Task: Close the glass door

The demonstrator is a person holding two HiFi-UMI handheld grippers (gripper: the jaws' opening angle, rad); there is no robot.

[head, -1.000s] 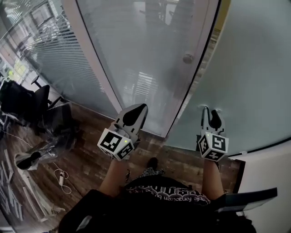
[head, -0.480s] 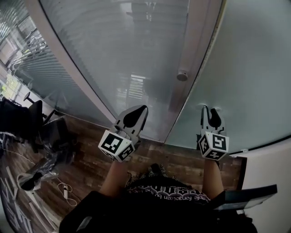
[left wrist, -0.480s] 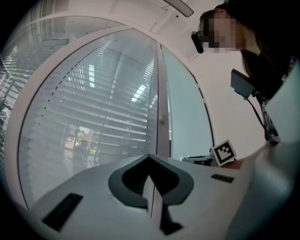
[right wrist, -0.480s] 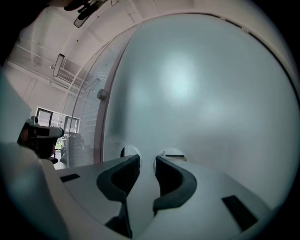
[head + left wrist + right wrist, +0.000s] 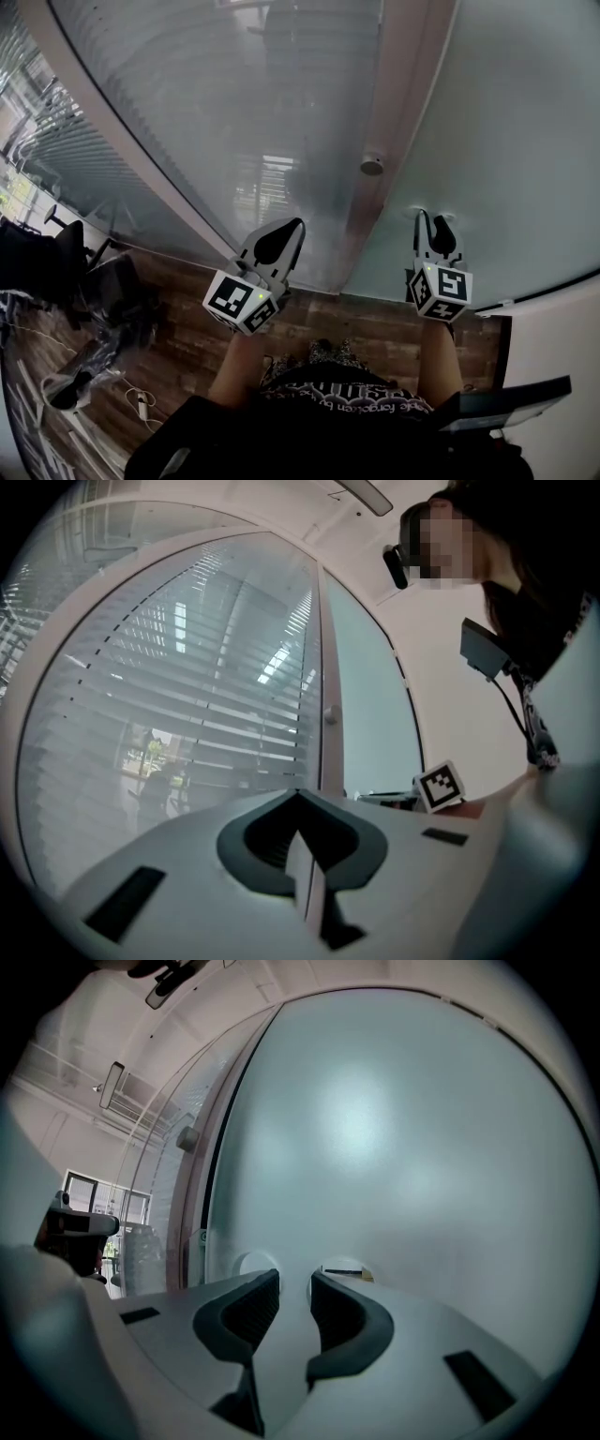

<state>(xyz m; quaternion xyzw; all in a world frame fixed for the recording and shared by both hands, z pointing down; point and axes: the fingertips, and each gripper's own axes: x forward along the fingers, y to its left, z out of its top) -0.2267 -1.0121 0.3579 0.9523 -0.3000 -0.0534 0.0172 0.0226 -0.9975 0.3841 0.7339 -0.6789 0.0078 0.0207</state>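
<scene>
Although no handle shows on this face, I judge the glass door (image 5: pixel 506 141) best taken by a flat push on the pane, on the side toward its free edge, not by a pinch. It reads as heavy and rigid, so it should swing as one piece and carry momentum. The surface looks smooth and slippery, and the edge is likely the fragile part, so I would keep contact square and gentle.

Location: the door fills the right half of the head view, directly ahead of the right gripper (image 5: pixel 435 225). Its left edge stands just beside a pale upright post (image 5: pixel 398 103) that carries a round knob (image 5: pixel 372 165). A thin dark line separates edge and post in the right gripper view; I cannot tell whether the door is fully home.

Appearance: a frosted, grey-green pane, frameless as far as I can see, uniform and unmarked except for two pale round patches (image 5: pixel 251 1266) near the fingertips, nature unclear.

Right fingers (image 5: pixel 246 1309): spread, nothing between them, tips at or just short of the pane; contact not confirmed.

Left gripper (image 5: pixel 292 225): fingers (image 5: pixel 298 860) pressed together, empty, aimed at the slatted glass wall (image 5: pixel 234 122) left of the post.
</scene>
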